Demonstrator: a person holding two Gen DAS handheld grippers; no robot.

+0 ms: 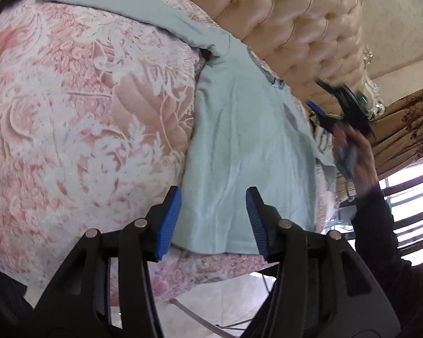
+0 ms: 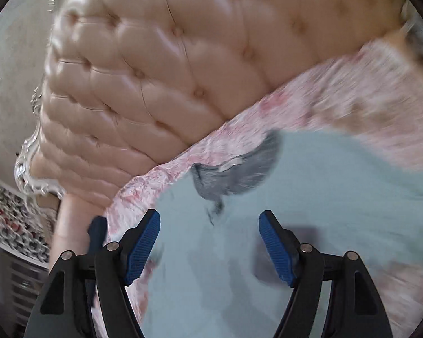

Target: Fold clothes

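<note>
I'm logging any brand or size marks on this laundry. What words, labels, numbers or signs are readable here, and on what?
None readable.
Light green shirt: a grey print near the neckline, a picture, blurred, no letters made out.
Bedspread: floral pattern only.

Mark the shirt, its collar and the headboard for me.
shirt point(image 1: 239, 152), left wrist view, middle of the body.
collar point(image 2: 239, 169), right wrist view, grey neckline.
headboard point(image 2: 183, 56), right wrist view, tufted padding.

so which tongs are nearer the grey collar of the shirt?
Right. The right tongs hang open just short of the grey collar. The left tongs sit open over the hem at the far end of the shirt.
</note>
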